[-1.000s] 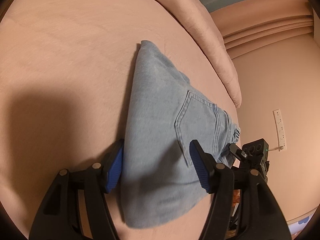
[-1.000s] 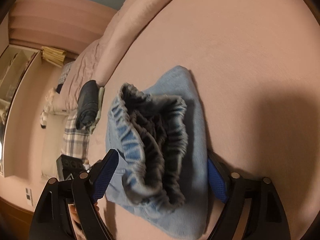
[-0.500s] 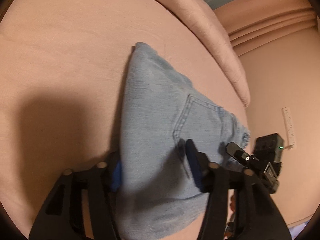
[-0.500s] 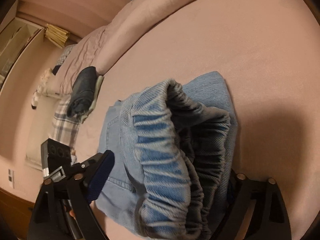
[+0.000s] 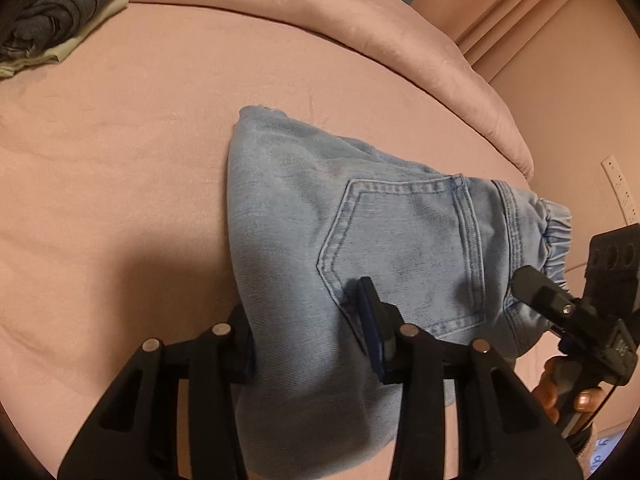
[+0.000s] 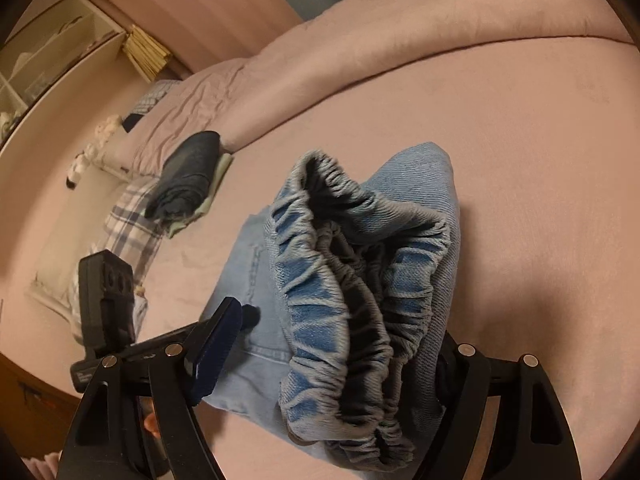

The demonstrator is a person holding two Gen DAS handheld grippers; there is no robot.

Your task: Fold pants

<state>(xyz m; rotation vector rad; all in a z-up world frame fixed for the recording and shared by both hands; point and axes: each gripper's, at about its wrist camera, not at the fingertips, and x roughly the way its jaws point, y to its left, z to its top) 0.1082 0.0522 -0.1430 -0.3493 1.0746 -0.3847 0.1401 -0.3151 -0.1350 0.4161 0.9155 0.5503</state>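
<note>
Folded light-blue denim pants (image 5: 340, 240) with a gathered elastic waistband (image 6: 352, 312) sit on a pink bedsheet (image 5: 120, 140), held from both ends. The left gripper (image 5: 310, 332) has its fingers drawn in on the folded edge near the back pocket (image 5: 404, 248), cloth bunched between them. The right gripper (image 6: 332, 344) straddles the waistband end, fabric filling the gap; whether it truly pinches cannot be told, since its right finger is hidden behind the denim. Judged from here, the bundle is being carried or set down as a finished fold, so both ends should travel level and together to keep the layers from sliding. Open sheet lies to the left and ahead. A rolled pink duvet (image 5: 400, 40) bounds the far side; a dark folded garment (image 6: 188, 176) lies well apart.
</note>
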